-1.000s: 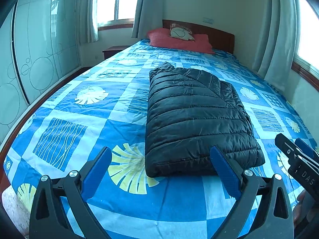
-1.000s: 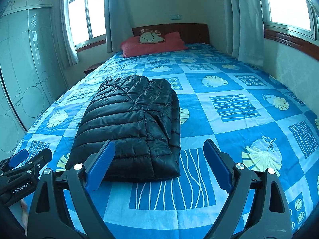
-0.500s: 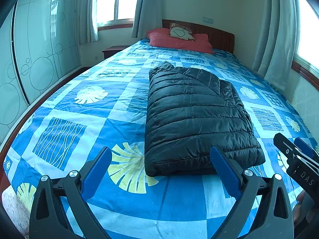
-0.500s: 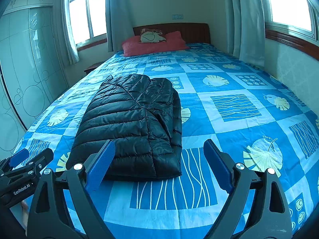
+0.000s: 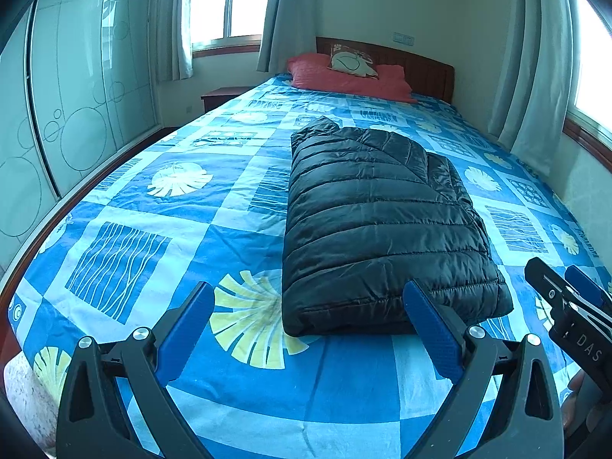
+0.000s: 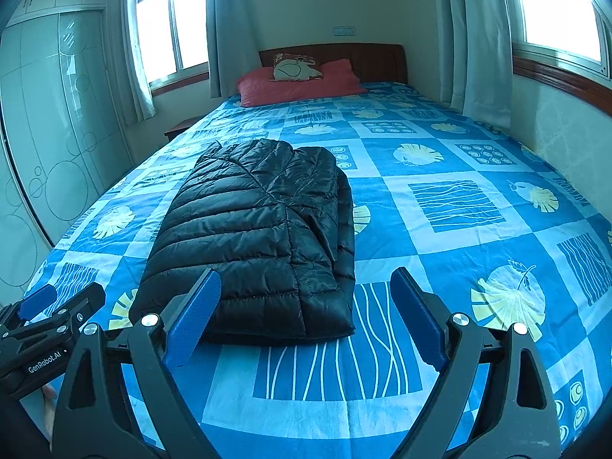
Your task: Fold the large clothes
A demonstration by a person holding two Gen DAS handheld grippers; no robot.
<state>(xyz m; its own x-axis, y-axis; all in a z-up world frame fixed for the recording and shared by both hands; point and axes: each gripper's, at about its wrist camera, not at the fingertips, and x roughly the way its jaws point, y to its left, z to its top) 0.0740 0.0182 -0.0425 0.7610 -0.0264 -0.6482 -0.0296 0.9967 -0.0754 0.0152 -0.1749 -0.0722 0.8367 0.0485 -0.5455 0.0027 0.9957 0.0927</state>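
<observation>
Left wrist view looks down the bed, and the black quilted puffer jacket (image 5: pixel 378 225) lies at about one o'clock from that gripper, folded into a thick oblong on the blue patchwork bedspread with pale leaf prints (image 5: pixel 183 210); its long axis runs toward the red pillow (image 5: pixel 344 78) at twelve, by the dark wooden headboard (image 5: pixel 424 70). I would guess it sits mid-bed so both hands can reach its near hem from the foot. The left gripper (image 5: pixel 310 329) hangs spread wide with nothing between its blue pads, short of the jacket's near edge. The right gripper (image 6: pixel 306 315) is likewise released and empty, with the jacket at eleven o'clock from it. Each tool's tip shows at the other view's edge, so the two are side by side. The side folds look done; a further fold from the hem may be what they wait for.
</observation>
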